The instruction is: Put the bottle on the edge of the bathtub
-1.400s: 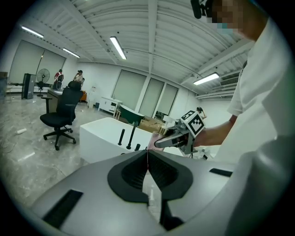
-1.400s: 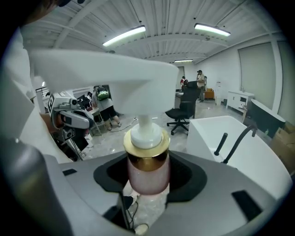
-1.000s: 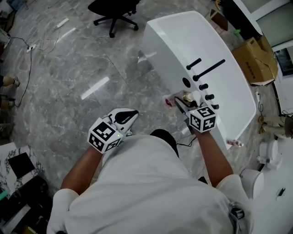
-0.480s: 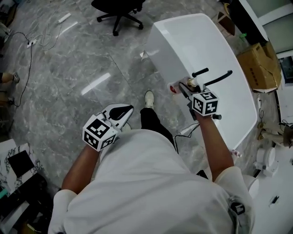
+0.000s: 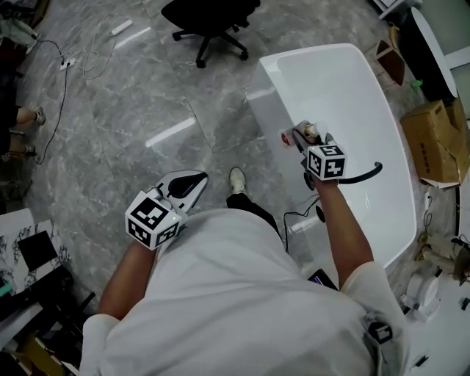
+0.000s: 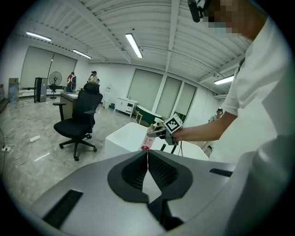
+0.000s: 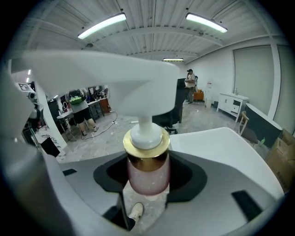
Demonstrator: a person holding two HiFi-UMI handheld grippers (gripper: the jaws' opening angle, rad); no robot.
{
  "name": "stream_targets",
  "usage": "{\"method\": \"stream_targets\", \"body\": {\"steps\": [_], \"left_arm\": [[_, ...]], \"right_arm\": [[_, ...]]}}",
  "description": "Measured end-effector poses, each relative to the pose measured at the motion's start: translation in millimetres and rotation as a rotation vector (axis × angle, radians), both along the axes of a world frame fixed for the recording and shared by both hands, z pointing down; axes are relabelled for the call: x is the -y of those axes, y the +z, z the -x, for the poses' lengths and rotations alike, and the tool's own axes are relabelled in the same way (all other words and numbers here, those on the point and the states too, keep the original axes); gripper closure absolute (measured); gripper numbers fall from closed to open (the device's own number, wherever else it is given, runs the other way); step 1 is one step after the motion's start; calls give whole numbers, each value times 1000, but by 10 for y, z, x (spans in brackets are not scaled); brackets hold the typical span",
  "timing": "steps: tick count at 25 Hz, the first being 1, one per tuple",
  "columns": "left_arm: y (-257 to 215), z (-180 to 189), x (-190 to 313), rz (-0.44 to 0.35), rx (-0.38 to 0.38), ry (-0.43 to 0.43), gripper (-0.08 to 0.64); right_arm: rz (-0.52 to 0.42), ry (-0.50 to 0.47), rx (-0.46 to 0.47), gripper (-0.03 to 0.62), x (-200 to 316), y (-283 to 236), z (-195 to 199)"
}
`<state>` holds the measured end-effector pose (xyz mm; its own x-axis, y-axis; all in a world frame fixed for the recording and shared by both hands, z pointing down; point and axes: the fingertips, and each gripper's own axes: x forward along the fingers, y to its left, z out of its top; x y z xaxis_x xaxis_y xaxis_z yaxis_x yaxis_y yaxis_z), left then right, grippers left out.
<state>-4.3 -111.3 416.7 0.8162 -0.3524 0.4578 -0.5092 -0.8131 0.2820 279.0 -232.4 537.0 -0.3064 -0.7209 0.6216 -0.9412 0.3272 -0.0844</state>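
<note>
Our right tool [image 5: 302,139] has a grey-white body and black ribbed pads, and the bottle [image 7: 147,171] in them is pale pink with a gold collar and white pump. Our left tool [image 6: 147,168] matches, and both carry black-and-white square markers. Beyond the right tool the bathtub [image 5: 345,88] is plain glossy white. The floor [image 5: 125,103] around the left tool is grey marble with pale veins, and the chair [image 5: 209,15] ahead is black.

1. Black swivel office chair [image 5: 213,15], upright on its castor base, on the grey marble-pattern tiled floor [image 5: 132,110].
2. White power strip [image 5: 121,28] lying on the floor near the chair.
3. Brown cardboard box [image 5: 433,143] at the head view's right edge.
4. Long ceiling strip lights [image 6: 133,44], lit.
</note>
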Motion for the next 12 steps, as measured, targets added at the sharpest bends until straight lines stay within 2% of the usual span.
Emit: {"method": "stream_targets", "body": {"steps": [7,12], "left_arm": [[-130,-377,580,-14,50,-46,541],[-55,-516,833,11,88,-87,541]], "right_arm": [[-11,-30,-24,370,1034,379,-308],[-1,-22,-17,370,1657,714,-467]]}}
